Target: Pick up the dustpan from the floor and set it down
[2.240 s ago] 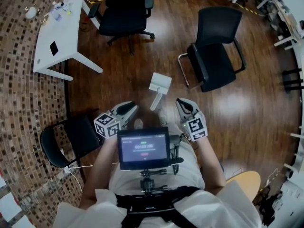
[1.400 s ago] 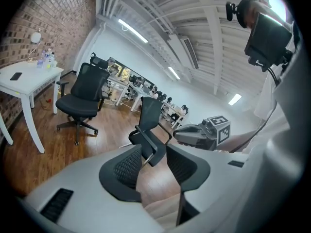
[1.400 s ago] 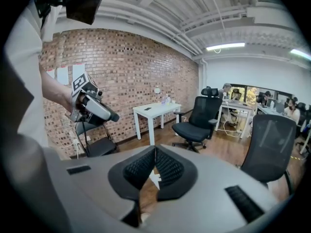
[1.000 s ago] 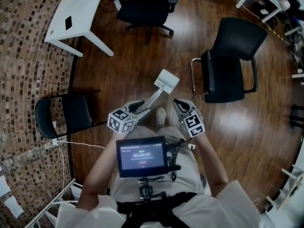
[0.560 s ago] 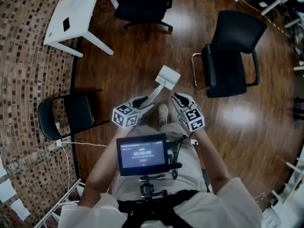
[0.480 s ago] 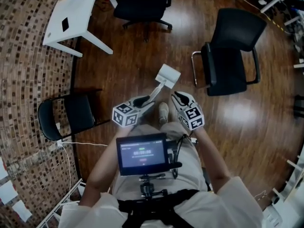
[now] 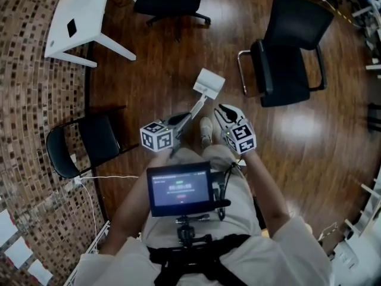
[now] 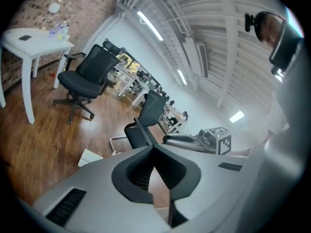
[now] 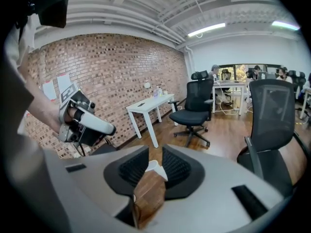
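The grasping step is judged to be in hand. The left gripper (image 7: 180, 120) is pressed together on the thin handle (image 7: 196, 107) of the dustpan (image 7: 209, 83), whose pan is seen ahead of both tongs and appears to rest on the floor (image 7: 161, 70). The right gripper (image 7: 222, 109) is held just beside the handle, opposite the left one. It is spread, its jaws having just been opening, and nothing is caught between them; only the far pan is framed in the gap. A steady lift is called for next, with a firm pinch so that the thin handle is not let slip or swing.
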A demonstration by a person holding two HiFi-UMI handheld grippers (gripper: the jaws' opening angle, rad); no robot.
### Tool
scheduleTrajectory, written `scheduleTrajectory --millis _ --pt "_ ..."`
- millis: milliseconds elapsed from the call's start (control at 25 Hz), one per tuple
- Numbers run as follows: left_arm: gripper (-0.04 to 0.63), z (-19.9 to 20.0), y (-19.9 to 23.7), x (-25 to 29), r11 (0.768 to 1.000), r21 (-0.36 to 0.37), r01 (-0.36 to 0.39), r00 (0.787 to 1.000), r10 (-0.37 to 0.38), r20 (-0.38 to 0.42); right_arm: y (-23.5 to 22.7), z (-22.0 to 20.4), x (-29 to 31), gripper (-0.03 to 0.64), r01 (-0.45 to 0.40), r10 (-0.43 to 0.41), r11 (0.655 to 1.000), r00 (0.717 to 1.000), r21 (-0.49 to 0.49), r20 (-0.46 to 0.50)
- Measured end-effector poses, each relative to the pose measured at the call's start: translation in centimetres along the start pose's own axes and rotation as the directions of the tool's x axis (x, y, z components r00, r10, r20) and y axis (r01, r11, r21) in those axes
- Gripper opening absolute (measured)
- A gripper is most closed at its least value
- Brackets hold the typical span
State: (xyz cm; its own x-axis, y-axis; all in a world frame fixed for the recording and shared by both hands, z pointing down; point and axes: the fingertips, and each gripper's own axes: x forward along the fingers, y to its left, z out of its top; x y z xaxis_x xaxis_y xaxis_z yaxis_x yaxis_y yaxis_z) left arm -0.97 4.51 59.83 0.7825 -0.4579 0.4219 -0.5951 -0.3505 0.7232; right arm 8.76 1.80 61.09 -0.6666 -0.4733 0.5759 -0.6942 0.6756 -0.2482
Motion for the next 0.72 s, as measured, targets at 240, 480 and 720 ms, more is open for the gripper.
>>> scheduleTrajectory --millis 240,480,720 --pt "0.0 1.3 1.7 -0.6 1.0 -0.011 0.004 0.998 -0.003 0.066 0.6 -0.7 1.4 0.095 0.013 -0.013 0.999 1.0 0.034 -0.009" --pt "0.0 0.9 1.6 -0.3 0.998 0.062 0.006 1.0 -0.005 -0.016 -0.2 -1.6 1.8 0.095 0.021 -0.02 0.997 1.0 0.067 -0.022" --pt "0.234 -0.7 2.6 0.2 0.995 0.092 0.031 0.994 -0.02 -0.111 -0.2 -3.0 3.0 0.095 -0.006 0.011 0.997 0.998 0.078 -0.067"
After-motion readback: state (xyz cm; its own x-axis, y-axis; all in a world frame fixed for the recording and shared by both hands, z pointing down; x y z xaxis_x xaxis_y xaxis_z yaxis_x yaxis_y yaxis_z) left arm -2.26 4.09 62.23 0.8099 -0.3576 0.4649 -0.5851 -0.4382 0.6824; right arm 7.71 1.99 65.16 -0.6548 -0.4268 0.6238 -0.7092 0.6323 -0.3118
